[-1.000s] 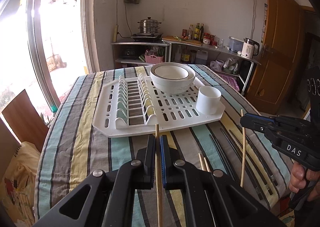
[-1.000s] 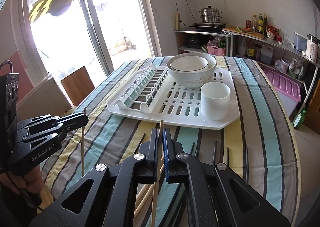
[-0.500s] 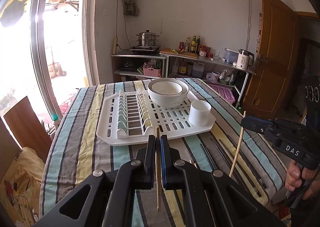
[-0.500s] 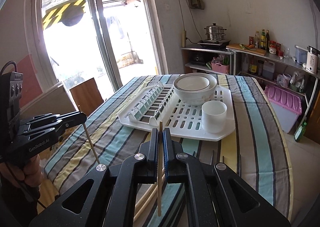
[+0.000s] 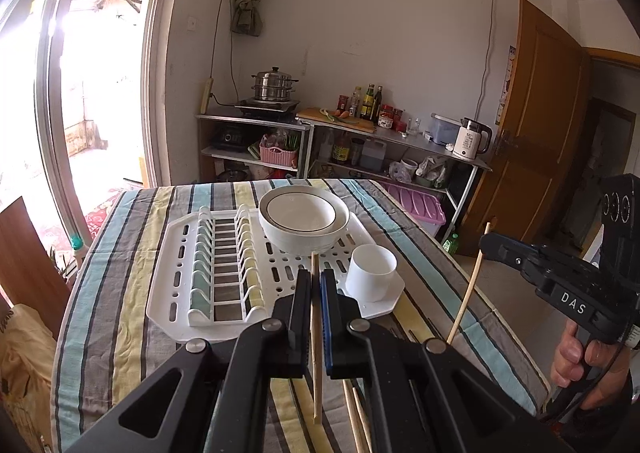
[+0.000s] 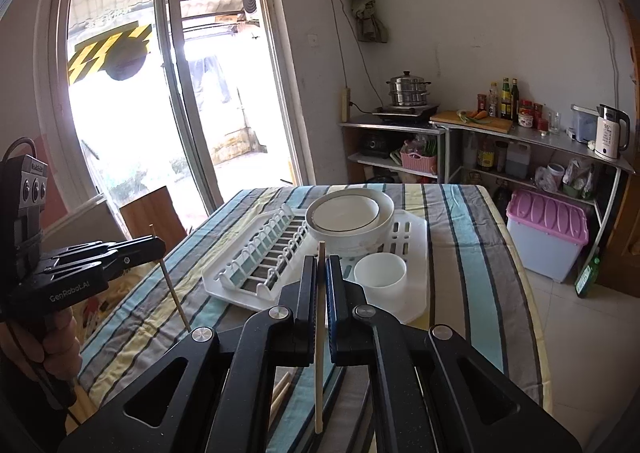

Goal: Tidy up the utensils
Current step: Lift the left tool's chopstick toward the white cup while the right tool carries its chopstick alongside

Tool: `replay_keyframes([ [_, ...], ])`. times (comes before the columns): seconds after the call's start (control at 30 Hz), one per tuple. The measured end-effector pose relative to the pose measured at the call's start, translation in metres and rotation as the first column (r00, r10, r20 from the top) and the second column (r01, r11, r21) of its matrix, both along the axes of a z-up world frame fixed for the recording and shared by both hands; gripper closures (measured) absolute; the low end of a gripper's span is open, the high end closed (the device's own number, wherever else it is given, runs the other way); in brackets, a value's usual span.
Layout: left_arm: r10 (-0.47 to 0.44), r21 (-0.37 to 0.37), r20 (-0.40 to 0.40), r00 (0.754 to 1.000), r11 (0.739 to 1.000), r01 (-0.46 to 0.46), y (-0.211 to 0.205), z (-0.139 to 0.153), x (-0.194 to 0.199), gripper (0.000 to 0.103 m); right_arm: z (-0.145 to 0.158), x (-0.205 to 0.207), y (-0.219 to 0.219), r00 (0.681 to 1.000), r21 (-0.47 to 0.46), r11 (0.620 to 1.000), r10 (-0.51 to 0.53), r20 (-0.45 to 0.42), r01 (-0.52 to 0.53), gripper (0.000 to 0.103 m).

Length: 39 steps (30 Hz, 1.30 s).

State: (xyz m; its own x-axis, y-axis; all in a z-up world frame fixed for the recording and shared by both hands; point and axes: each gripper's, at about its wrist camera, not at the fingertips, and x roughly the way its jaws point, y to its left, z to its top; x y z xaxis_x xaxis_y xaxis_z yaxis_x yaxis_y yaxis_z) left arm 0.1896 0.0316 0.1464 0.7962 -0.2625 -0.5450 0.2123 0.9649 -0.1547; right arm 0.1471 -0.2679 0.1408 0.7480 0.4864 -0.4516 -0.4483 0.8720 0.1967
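Note:
My left gripper (image 5: 315, 280) is shut on a wooden chopstick (image 5: 316, 337) held upright above the striped table. My right gripper (image 6: 320, 267) is shut on another wooden chopstick (image 6: 319, 337), also upright. Each gripper shows in the other's view: the right one (image 5: 486, 243) with its chopstick (image 5: 466, 293), the left one (image 6: 158, 245) with its chopstick (image 6: 174, 293). A white cup (image 5: 371, 272) stands on the white dish rack (image 5: 192, 289) beyond both grippers; it also shows in the right wrist view (image 6: 380, 275). More chopsticks (image 5: 356, 417) lie on the table below.
Stacked white bowls (image 5: 303, 220) sit on the rack behind the cup. The table's right edge (image 5: 472, 285) drops to the floor. A purple-lidded bin (image 6: 546, 233), kitchen shelves (image 5: 360, 141) and a wooden door (image 5: 536, 133) stand beyond. A chair back (image 6: 152, 209) is at the left.
Both grippers have risen and pulled back from the table with their chopsticks, which now hang clear of the cloth. The rack and cup look farther away.

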Motion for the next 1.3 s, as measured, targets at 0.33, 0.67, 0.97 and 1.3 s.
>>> replay_keyframes([
  [0.33,-0.045,-0.059,0.02,0.999,0.997,0.047,-0.037,0.026,0.084,0.099,0.02,0.065,-0.022,0.997,0.065,0.995,-0.077,0.017,0.076,0.099],
  [0.67,-0.044,-0.127,0.064,0.997,0.991,0.052,-0.06,0.045,0.15,0.099,0.037,0.11,-0.025,0.994,0.114,0.989,-0.101,0.051,0.095,0.099],
  [0.97,-0.046,-0.169,0.013,0.999,0.985,0.048,-0.073,0.009,0.197,0.099,0.016,0.141,-0.022,0.994,0.136,0.985,-0.109,0.03,0.104,0.099],
  [1.3,-0.049,-0.181,-0.079,0.996,0.983,0.034,-0.073,-0.043,0.212,0.099,-0.027,0.157,-0.016,0.993,0.127,0.987,-0.09,-0.075,0.099,0.099],
])
